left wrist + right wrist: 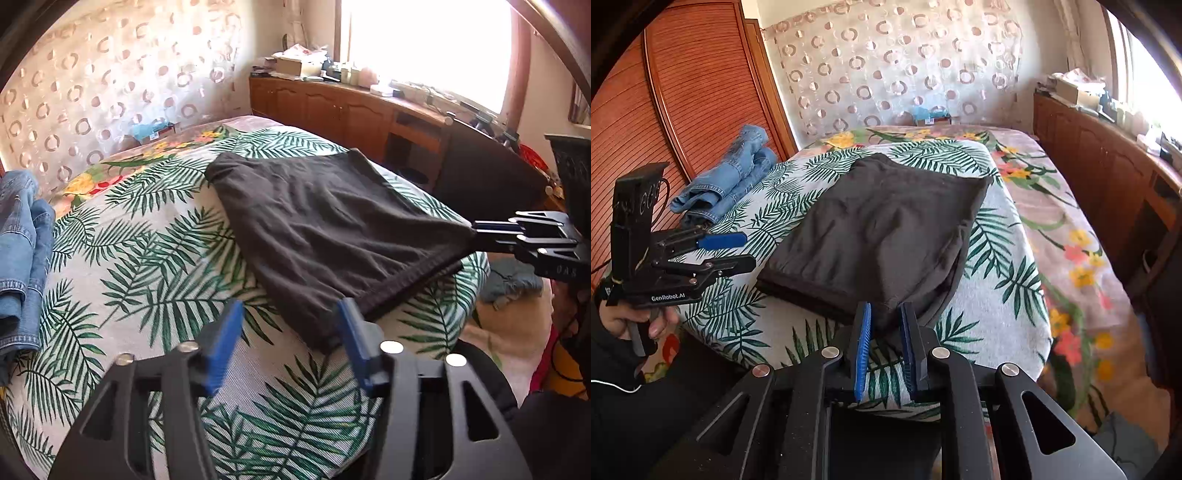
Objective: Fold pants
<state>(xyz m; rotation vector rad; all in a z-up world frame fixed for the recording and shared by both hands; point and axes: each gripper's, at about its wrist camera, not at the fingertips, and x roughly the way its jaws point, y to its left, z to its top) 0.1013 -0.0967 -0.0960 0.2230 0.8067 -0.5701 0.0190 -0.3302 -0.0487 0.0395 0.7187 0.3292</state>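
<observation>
Folded black pants (325, 221) lie on the palm-leaf bedspread (147, 258). My left gripper (290, 306) is open just above the pants' near corner. That corner lies by the right-hand blue finger (354, 332), and nothing is pinched. My right gripper (474, 230) is shut on the pants' other near corner and holds it slightly off the bed. In the right wrist view dark fabric of the pants (886, 221) sits clamped between the blue pads of my right gripper (885, 308). The left gripper (749, 249) stands open at the left, beside the folded edge.
Crumpled blue jeans (22, 240) (731, 177) lie at the bed's far side by the wooden wardrobe (665, 110). A cluttered wooden sideboard (332, 107) runs under the window. A person's hand (639, 321) holds the left gripper's handle. A floral sheet (1071, 240) covers the rest of the bed.
</observation>
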